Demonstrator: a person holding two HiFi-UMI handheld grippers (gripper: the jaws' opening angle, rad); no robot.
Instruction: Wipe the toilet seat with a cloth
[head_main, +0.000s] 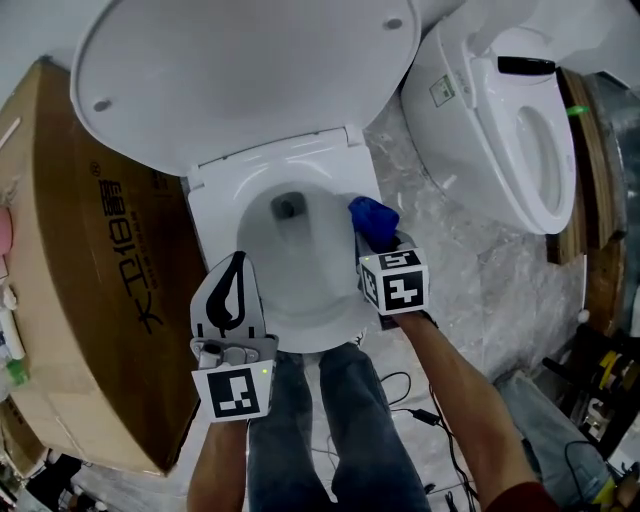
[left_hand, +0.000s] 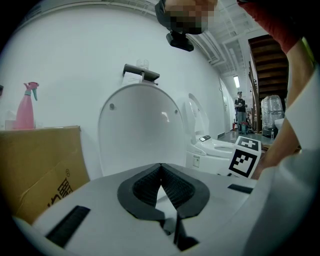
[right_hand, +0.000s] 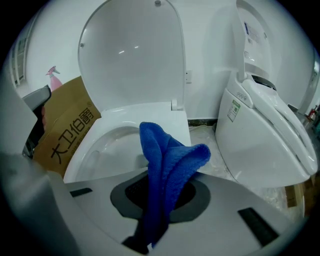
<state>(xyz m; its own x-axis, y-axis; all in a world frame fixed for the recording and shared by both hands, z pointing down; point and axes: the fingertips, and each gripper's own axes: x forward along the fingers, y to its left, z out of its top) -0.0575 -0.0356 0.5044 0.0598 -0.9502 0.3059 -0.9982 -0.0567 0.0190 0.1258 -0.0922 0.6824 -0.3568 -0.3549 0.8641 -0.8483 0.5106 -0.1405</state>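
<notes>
Right tongs (right_hand: 161, 192) are clamped on the blue cloth (right_hand: 167, 160) over the right side of the toilet rim (head_main: 222, 215), maybe touching it, hard to tell, while the left tongs (left_hand: 161, 172) sit closed and empty front-left, so the right hand's nearer.

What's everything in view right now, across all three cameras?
white ceramic toilet with raised lid: 1, white, centre, below the person
second white toilet: 1, white, right of the first
blue terry cloth: 1, blue, over the first toilet's right rim
brown cardboard box: 1, brown, left of the toilet
pink spray bottle: 1, pink, above the box's top edge
black cables: several, black, on the marble floor
distant bystander: 1, far background
jeans-clad legs: 2, blue-grey, before the bowl
left gripper: 1, grey, shut, empty, front left rim
right gripper: 1, grey, shut on the cloth
</notes>
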